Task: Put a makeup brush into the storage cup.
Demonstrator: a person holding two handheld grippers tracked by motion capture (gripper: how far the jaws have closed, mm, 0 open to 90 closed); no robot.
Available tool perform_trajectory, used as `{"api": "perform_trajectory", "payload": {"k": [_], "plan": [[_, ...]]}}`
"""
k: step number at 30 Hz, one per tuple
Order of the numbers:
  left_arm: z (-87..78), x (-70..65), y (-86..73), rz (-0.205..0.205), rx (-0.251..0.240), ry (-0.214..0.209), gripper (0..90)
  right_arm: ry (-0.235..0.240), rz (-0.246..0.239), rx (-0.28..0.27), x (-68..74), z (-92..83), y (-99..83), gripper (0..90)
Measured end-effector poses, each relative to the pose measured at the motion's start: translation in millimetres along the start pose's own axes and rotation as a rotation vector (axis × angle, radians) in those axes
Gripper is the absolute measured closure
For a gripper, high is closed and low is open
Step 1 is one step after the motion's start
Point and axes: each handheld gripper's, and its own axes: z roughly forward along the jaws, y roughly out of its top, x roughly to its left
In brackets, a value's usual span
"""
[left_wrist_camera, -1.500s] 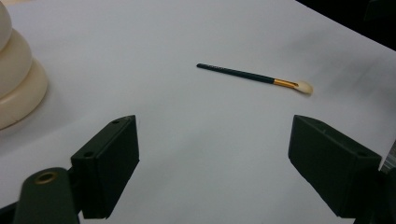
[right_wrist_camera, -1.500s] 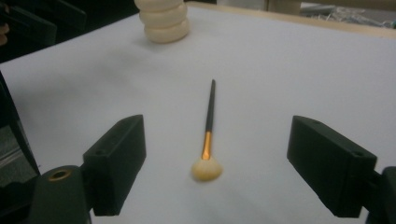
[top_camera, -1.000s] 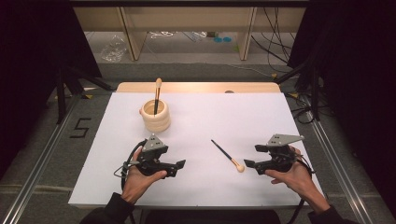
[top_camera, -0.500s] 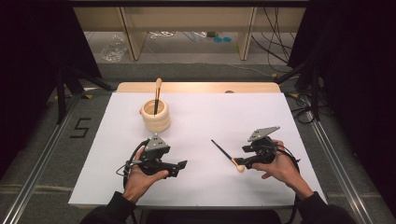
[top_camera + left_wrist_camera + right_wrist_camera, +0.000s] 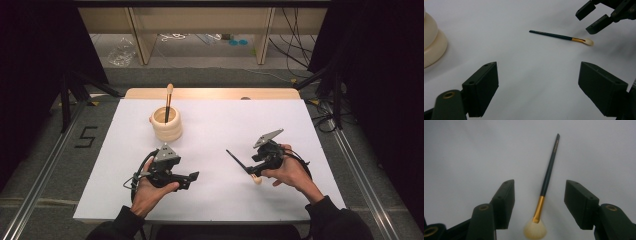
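Right gripper [image 5: 254, 161] sits over the brush [image 5: 242, 166] lying on the white sheet [image 5: 240, 125], jaws just closing, brush not visibly gripped. Left gripper [image 5: 192, 177] rests low nearer the person. Wooden holder [image 5: 166, 123] contains another brush [image 5: 168, 96].

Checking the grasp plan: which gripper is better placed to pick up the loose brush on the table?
Right. The right gripper has its open jaws on both sides of the brush, not yet touching. The left gripper sits well short of it, nearer the holder.
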Motion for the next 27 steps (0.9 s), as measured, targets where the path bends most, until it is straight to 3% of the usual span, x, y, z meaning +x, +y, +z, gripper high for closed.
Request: {"api": "perform_trajectory", "payload": {"k": [23, 27], "plan": [[1.4, -1.7, 0.7, 0.008, 0.007, 0.005, 16.5, 0.035, -0.007, 0.141, -7.9, 23.1, 6.8, 58.5], [1.3, -2.0, 1.1, 0.015, 0.01, 0.003, 16.5, 0.017, -0.017, 0.178, -7.9, 27.0, 10.2, 61.0]]}}
